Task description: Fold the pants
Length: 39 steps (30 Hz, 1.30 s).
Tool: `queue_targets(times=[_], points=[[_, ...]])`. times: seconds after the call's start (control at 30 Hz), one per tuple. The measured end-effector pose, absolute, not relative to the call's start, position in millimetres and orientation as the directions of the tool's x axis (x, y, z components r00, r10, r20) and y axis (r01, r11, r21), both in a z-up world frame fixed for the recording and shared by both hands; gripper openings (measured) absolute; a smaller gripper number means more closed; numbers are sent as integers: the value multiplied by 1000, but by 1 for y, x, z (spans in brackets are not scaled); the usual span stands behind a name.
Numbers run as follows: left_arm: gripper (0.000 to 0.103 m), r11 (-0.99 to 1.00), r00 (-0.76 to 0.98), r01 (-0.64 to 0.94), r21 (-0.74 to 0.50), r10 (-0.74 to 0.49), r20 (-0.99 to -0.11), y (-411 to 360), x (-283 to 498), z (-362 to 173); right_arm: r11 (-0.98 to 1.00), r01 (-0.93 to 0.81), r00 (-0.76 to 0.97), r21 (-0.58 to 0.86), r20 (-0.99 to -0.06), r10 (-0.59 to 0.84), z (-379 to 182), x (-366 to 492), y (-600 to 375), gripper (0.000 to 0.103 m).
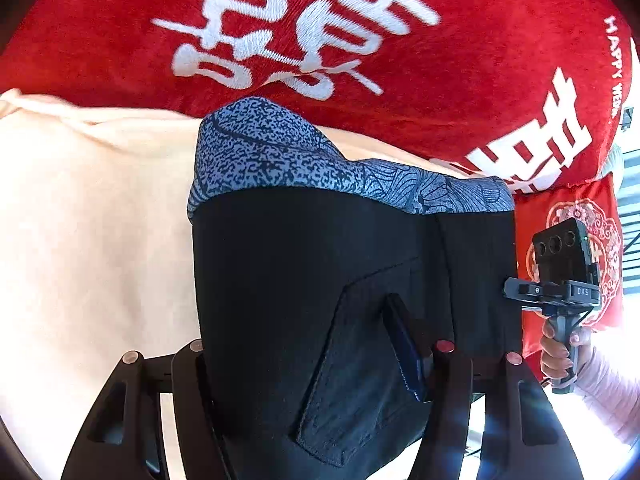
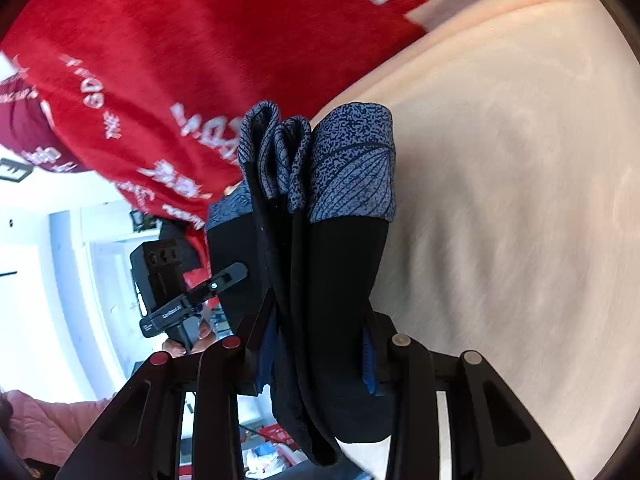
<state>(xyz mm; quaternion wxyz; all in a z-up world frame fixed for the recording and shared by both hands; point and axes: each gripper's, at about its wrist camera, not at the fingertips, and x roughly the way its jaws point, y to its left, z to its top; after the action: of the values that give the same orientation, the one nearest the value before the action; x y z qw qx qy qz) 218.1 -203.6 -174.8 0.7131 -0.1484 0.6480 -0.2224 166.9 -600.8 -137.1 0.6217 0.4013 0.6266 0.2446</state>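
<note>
The black pants (image 1: 312, 288) with a blue patterned band (image 1: 276, 156) hang folded above a cream sheet (image 1: 88, 220). My left gripper (image 1: 316, 364) is shut on the pants near a back pocket (image 1: 360, 380). The right gripper (image 1: 560, 276) shows at the pants' right edge in the left wrist view. In the right wrist view my right gripper (image 2: 320, 360) is shut on the bunched pants (image 2: 332, 280), whose patterned band (image 2: 352, 168) hangs in several layers. The left gripper (image 2: 188, 300) shows to the left there.
A red blanket with white characters (image 1: 360, 40) covers the far side of the bed. A red patterned cushion (image 1: 576, 248) lies at the right. The cream sheet (image 2: 520, 200) spreads under the pants. A bright room (image 2: 60, 280) shows at the left.
</note>
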Motion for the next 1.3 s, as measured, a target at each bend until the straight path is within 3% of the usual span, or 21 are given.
queue_targets(times=[0.3,0.47,0.57,0.67,0.77,0.83,1.0,1.07,1.17,1.3], points=[[64,870,51,129,-476,-485,-873,-197,143,-154,531,222,104,818,-561,821,-115,83,-584,38],[65,888,3,131,-440,-444,-896,-195,111,-194,585,282,84,760,-627,774,-151,38,-580,39],[88,896,66,118,-428,-437,-897,-185,99,-209,628,275,104,728,-671,734,-168,27,-579,48],[103,913,75,90,-397,-403,-912,-182,100,-214,634,279,137,721,-683,717,-170,25,-580,53],[103,926,79,100,-364,-372,-925,-182,98,-212,678,273,139,682,-726,674,-161,24,-574,59],[103,941,81,121,-315,-326,-942,-186,96,-206,718,279,140,638,-766,627,-152,19,-575,62],[103,976,186,197,-96,-133,-973,-190,76,-170,830,321,146,456,-890,433,-122,6,-566,81],[103,978,237,205,-41,-90,-967,-190,62,-151,893,311,133,327,-945,300,-104,-3,-557,81],[103,982,250,184,-34,-80,-965,-185,46,-127,946,283,110,155,-986,129,-83,-16,-541,87],[103,988,247,152,-30,-67,-967,-187,29,-99,976,214,134,52,-991,24,-48,-33,-504,92]])
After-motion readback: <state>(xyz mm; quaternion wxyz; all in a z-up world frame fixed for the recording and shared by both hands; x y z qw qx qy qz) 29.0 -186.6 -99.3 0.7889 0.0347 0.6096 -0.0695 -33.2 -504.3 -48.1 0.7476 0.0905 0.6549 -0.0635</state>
